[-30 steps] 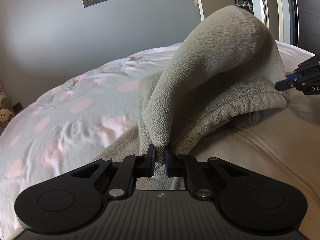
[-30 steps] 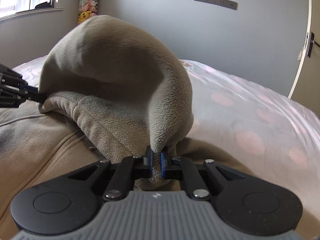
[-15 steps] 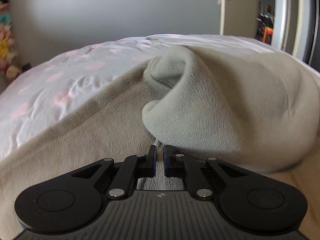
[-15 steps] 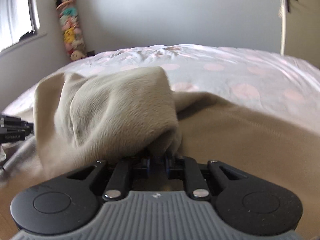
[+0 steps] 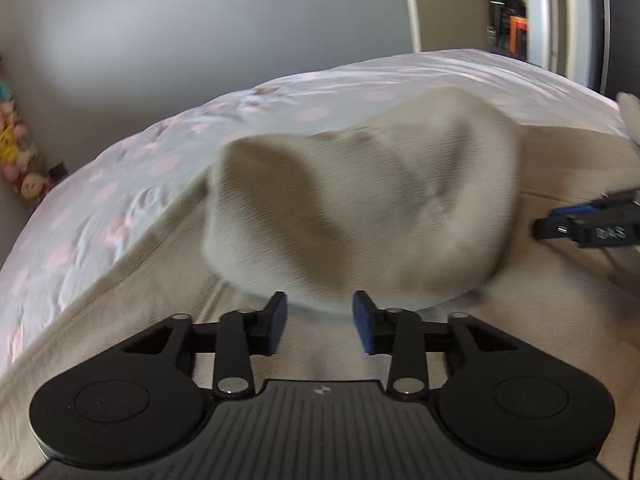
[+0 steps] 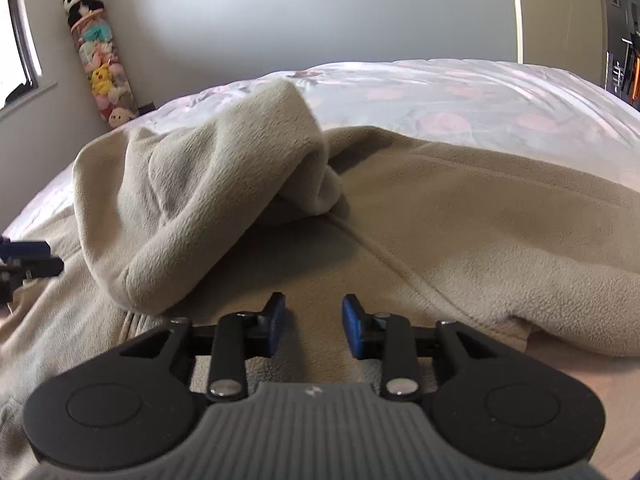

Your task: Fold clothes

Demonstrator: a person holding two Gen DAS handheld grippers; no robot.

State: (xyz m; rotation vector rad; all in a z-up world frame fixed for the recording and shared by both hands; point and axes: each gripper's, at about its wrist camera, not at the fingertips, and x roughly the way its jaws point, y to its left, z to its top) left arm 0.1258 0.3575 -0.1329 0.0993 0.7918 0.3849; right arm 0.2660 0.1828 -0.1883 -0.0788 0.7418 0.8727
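L gripper (image 5: 319,322): jaws apart, nothing betw. them, low over the fleece garment (image 5: 360,216). R gripper (image 6: 313,326): likewise spread, empty, just short of the fabric.

Garment: beige fleece, lay spread across the near part of the bed (image 6: 460,92), w/ a bunched flap (image 6: 192,200) doubled back on the flat body, humped, not flat. L view of the hump blurred. Seam (image 6: 400,268) ran diag. across the body ahead of R gripper.

Handling (est.): soft, light, limp, thick pile; should pinch easily but will sag & drag. Best hold prob. at a hem or rolled edge of flap, 2 layers max.

Room: spotted duvet bare toward far edge & far corners. Wall (image 5: 120,40) beyond; soft toys (image 6: 104,80) by the far L corner.
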